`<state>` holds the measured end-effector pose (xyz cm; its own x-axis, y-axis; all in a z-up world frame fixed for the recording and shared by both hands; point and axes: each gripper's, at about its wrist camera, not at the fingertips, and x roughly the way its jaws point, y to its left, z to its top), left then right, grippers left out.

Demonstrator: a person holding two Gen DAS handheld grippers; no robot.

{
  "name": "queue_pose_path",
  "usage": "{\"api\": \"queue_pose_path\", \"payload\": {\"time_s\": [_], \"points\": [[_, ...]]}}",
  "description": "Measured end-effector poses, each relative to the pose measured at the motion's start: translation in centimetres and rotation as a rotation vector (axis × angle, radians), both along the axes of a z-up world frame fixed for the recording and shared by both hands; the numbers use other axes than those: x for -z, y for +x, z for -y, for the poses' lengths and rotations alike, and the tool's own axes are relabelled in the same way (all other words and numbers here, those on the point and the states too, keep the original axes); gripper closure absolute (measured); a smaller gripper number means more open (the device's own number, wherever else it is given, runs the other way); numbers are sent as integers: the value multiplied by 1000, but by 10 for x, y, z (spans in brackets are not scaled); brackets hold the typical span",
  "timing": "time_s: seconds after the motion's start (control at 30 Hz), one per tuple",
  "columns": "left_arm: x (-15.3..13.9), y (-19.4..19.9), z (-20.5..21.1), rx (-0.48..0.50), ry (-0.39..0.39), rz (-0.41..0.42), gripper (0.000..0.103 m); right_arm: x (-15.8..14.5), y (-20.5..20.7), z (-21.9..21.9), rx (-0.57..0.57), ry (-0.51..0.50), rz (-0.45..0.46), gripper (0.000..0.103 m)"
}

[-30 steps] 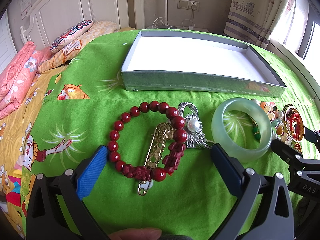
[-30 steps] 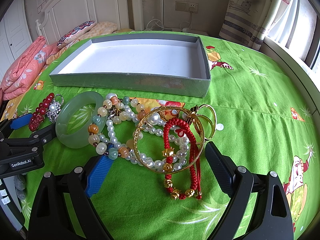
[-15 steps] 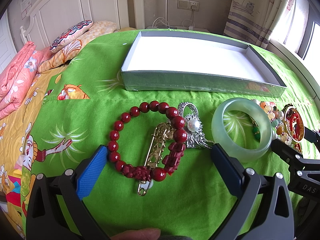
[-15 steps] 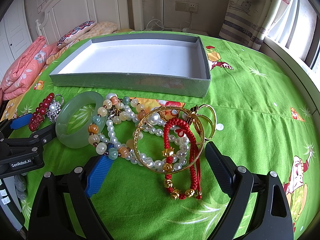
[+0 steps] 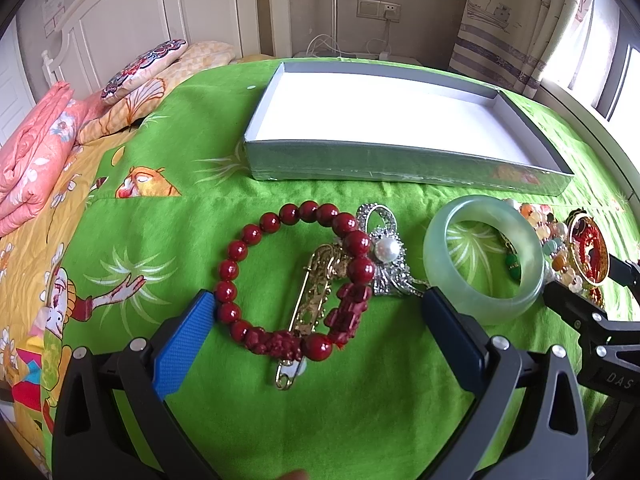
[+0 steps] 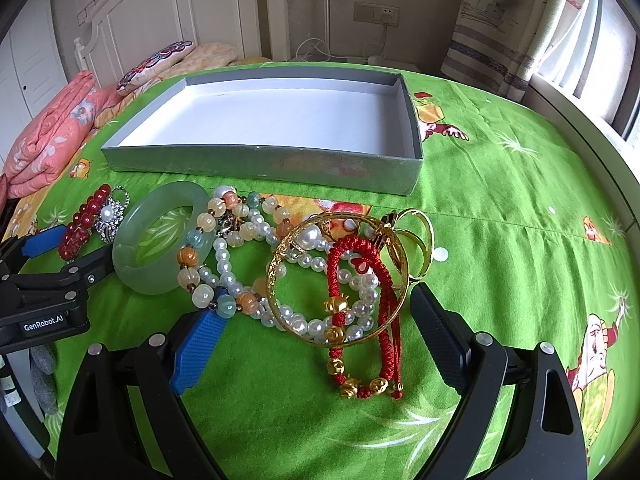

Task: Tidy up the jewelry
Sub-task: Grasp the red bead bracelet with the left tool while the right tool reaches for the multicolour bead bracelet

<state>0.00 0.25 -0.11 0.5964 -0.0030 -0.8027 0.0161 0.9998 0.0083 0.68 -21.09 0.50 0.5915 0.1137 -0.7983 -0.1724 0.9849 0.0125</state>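
Note:
A dark red bead bracelet point(image 5: 256, 236) lies on the green bedspread over a gold pin point(image 5: 316, 296), beside a silver pearl brooch point(image 5: 386, 250). My left gripper point(image 5: 320, 308) stands open around them. A pale green jade bangle point(image 5: 482, 258) sits to their right, also seen as the bangle point(image 6: 160, 248) in the right wrist view. My right gripper point(image 6: 320, 312) is open around a heap: a gold bangle point(image 6: 340, 276), a red cord bracelet point(image 6: 360, 292), pearl strands point(image 6: 228, 268) and coloured beads point(image 6: 196, 240). An empty grey box point(image 5: 400, 160) with a white floor lies behind.
Pink folded bedding point(image 5: 36, 148) and patterned pillows point(image 5: 148, 68) lie at the far left by a white headboard. Curtains point(image 6: 500, 28) and a window ledge run along the right. Bare green bedspread point(image 6: 520, 200) stretches right of the box.

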Motion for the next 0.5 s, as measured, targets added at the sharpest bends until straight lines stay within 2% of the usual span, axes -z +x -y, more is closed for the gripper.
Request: {"api": "queue_pose_path", "payload": {"time_s": [0.07, 0.1, 0.17, 0.33, 0.4, 0.5], "points": [[-1, -5, 3, 21, 2, -6, 2, 2, 0, 1, -29, 4, -9, 12], [-1, -7, 1, 35, 3, -10, 2, 2, -3, 1, -54, 5, -33, 4], [-1, -12, -3, 77, 3, -21, 2, 3, -6, -2, -88, -15, -50, 4], [1, -25, -12, 158, 1, -25, 2, 2, -22, -4, -86, -19, -61, 4], [1, -32, -18, 170, 0, -23, 2, 0, -28, -5, -92, -25, -38, 6], [2, -38, -26, 179, -4, -25, 2, -10, -45, -12, -141, -40, 62, 9]]}}
